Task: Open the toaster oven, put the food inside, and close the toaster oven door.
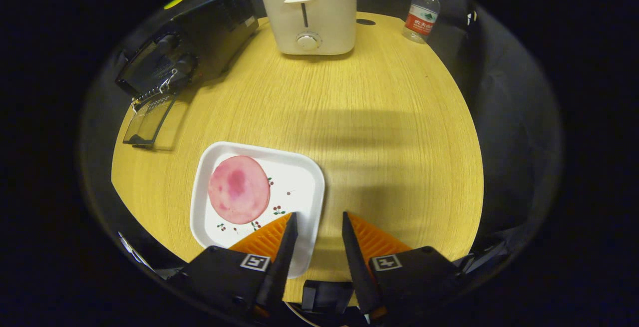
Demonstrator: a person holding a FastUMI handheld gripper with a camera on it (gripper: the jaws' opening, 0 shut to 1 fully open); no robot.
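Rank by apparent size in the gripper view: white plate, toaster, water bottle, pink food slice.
1. white plate, nearest the open gripper, so nearness flatters it
2. toaster
3. pink food slice
4. water bottle, farthest, clearly smallest

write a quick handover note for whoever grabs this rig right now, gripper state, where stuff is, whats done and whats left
Gripper: open, holding nothing, fingers over the near corner of the plate.
Food: round pink slice lying flat on the white plate, ahead and left of the fingers.
Oven: black, at the far left of the table, its glass door already swung down open.
Toaster and bottle stand at the far edge, not part of the job.
Done: door opened.
Left: pick up the food, put it in the oven, close the door.
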